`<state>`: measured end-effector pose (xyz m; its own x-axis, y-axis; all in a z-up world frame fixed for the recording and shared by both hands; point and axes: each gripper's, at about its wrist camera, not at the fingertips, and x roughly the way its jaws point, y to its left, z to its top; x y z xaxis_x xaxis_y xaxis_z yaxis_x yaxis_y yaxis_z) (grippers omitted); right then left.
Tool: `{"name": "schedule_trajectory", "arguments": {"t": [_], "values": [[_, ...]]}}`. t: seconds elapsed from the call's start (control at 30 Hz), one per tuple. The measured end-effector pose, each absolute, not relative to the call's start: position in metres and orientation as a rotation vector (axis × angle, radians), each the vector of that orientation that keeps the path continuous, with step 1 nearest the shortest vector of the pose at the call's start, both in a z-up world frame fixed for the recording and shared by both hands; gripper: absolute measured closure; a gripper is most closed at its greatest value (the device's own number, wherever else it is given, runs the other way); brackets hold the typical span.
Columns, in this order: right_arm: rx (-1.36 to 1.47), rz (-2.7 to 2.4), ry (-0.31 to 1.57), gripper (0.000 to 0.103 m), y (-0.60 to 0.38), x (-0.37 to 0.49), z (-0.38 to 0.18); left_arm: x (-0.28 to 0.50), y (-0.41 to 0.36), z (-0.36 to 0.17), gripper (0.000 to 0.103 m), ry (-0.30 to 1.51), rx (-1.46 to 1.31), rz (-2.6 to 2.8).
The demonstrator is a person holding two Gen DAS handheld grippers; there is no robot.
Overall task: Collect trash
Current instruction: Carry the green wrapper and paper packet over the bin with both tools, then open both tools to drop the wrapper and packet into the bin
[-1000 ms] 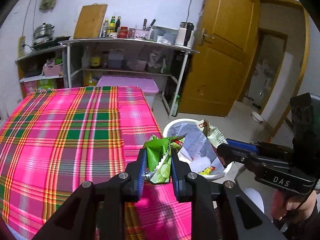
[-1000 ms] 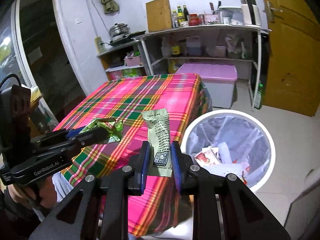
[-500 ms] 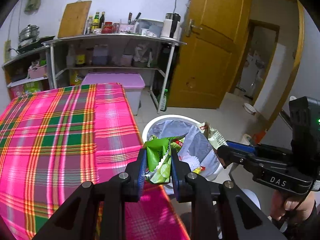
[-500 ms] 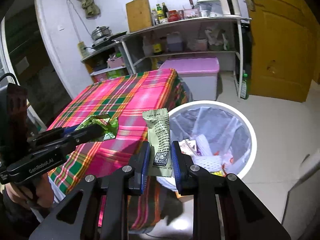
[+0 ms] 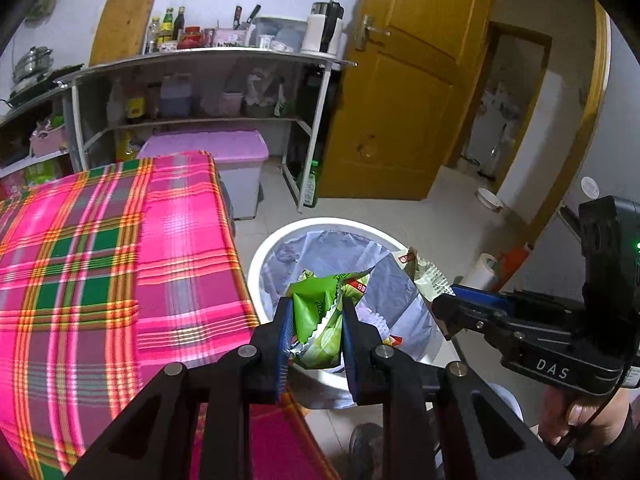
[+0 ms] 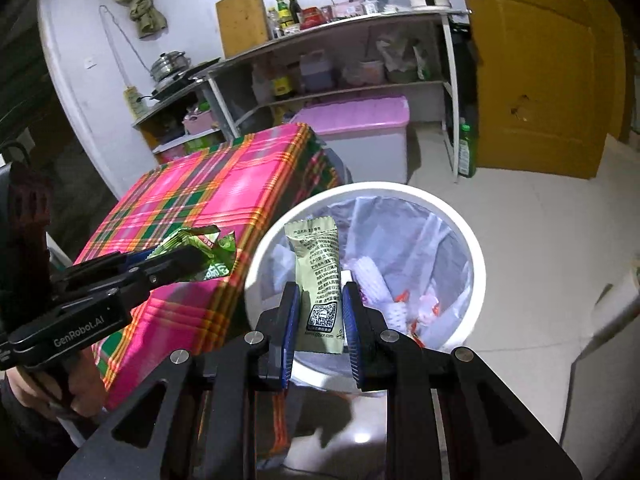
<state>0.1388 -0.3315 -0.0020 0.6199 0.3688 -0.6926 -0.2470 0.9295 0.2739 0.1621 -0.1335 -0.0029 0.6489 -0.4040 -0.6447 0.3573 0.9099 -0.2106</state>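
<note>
Right wrist view: both claws clamped on wrappers, right claw [image 6: 319,322] on olive wrapper [image 6: 319,276], left claw [image 5: 315,338] on green wrapper [image 5: 318,316], plaid table [image 6: 208,200] beside bin [image 6: 472,248]

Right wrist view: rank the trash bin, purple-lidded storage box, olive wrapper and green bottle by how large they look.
1. trash bin
2. purple-lidded storage box
3. olive wrapper, though it is nearest the camera, clamped in the right gripper
4. green bottle

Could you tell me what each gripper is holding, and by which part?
Left gripper: green wrapper, by its lower half. Right gripper: tan packet, by its lower end.
</note>
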Motion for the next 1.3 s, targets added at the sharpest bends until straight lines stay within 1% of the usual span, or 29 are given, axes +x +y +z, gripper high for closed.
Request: {"name": "schedule_trajectory", "arguments": {"t": [0.27,0.63,0.87,0.93,1.0,1.1,1.2,1.3], "values": [[0.171,0.335,0.877,0.080,-0.341,0.158,-0.020,0.192,-0.150,-0.025,0.080,0.818,-0.070,-0.457],[0.192,0.296,0.941,0.075,-0.346,0.180,-0.044,0.219,-0.160,-0.048,0.080,0.882,-0.073,-0.465],[0.177,0.287,0.934,0.072,-0.344,0.178,-0.043,0.227,-0.158,-0.054,0.077,0.908,-0.092,-0.460],[0.176,0.284,0.931,0.068,-0.344,0.178,-0.041,0.228,-0.158,-0.054,0.075,0.907,-0.095,-0.464],[0.179,0.283,0.926,0.066,-0.345,0.176,-0.040,0.227,-0.158,-0.053,0.074,0.903,-0.095,-0.467],[0.180,0.279,0.919,0.066,-0.345,0.174,-0.037,0.225,-0.158,-0.051,0.073,0.894,-0.094,-0.468],[0.179,0.277,0.909,0.066,-0.345,0.168,-0.031,0.222,-0.157,-0.047,0.069,0.884,-0.095,-0.468],[0.172,0.277,0.895,0.066,-0.344,0.161,-0.024,0.216,-0.156,-0.041,0.069,0.868,-0.096,-0.473]]}}
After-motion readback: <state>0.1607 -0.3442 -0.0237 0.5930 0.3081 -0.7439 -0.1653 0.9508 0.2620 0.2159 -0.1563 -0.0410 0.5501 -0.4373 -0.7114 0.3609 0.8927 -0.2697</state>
